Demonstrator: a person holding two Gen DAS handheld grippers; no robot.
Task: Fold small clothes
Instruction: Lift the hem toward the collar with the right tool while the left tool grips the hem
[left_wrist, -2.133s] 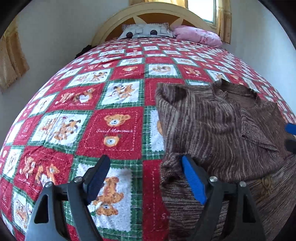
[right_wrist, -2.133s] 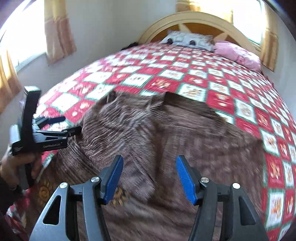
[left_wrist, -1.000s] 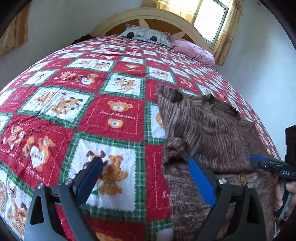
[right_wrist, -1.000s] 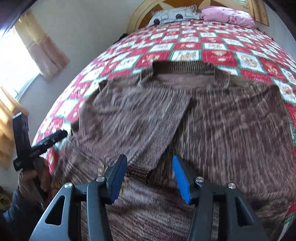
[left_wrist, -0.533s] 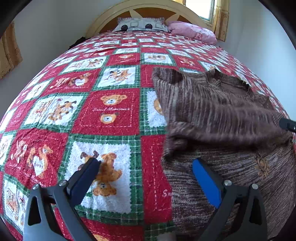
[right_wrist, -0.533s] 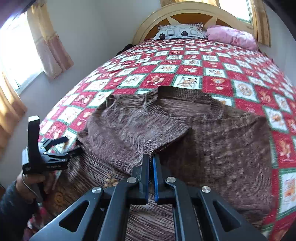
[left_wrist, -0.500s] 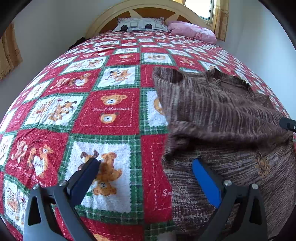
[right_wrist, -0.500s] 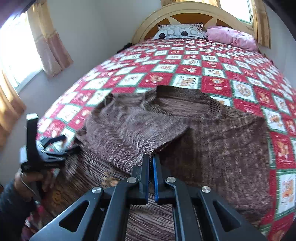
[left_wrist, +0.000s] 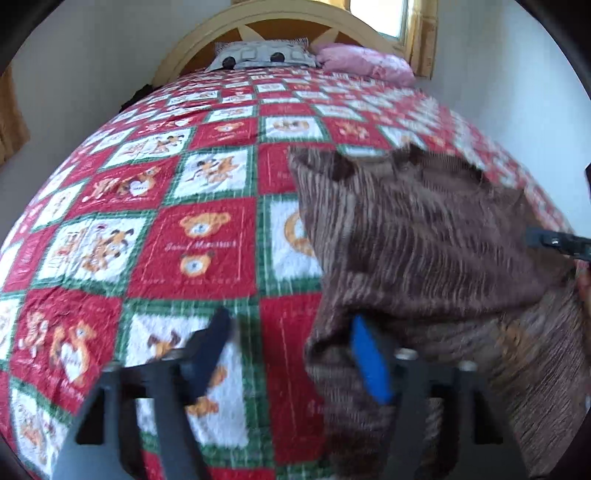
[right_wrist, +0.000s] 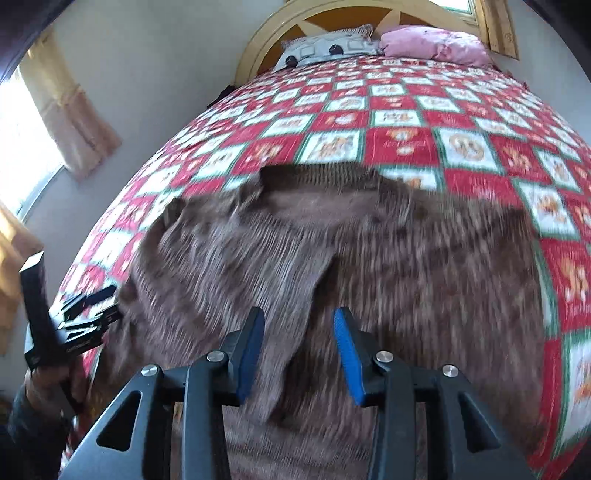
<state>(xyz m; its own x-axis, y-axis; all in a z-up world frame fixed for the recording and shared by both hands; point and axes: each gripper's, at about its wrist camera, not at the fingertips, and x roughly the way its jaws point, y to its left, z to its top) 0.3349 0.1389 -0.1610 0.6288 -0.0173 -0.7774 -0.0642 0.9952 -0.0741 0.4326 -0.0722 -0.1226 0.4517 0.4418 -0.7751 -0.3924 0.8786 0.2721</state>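
1. The brown knit sweater (right_wrist: 388, 266) is lying spread on the bed (right_wrist: 402, 122), its neckline pointing toward the headboard (right_wrist: 373, 22) and one sleeve (right_wrist: 258, 273) folded in across its chest

2. The right gripper (right_wrist: 299, 350) is hovering just over the tip of that folded sleeve with its blue pads (right_wrist: 349, 356) parted – nothing is sitting pinched between them, and the cuff is lying in the gap below

3. The left gripper (left_wrist: 291, 362) is standing wide apart at the sweater's side edge – its right pad (left_wrist: 369, 363) is lying against a bunched fold of the knit, while the other finger is hanging over bare quilt; it is gripping nothing

4. In the right wrist view the left gripper is showing at the far left, held in a hand (right_wrist: 48, 384), its tip just beside the sweater's shoulder fold

5. In the left wrist view the right gripper is peeking in at the right border (left_wrist: 557, 242), over the sleeve end

6. A red, white and green teddy-bear quilt (left_wrist: 199, 236) is covering the bed under the sweater; a grey patterned pillow (right_wrist: 325, 46) and a pink pillow (right_wrist: 432, 42) are lying against the headboard, well apart from the sweater

7. Curtains (right_wrist: 70, 122) are hanging beside a bright window on the left wall; both views are blurring, so fine knit detail is hard to tell
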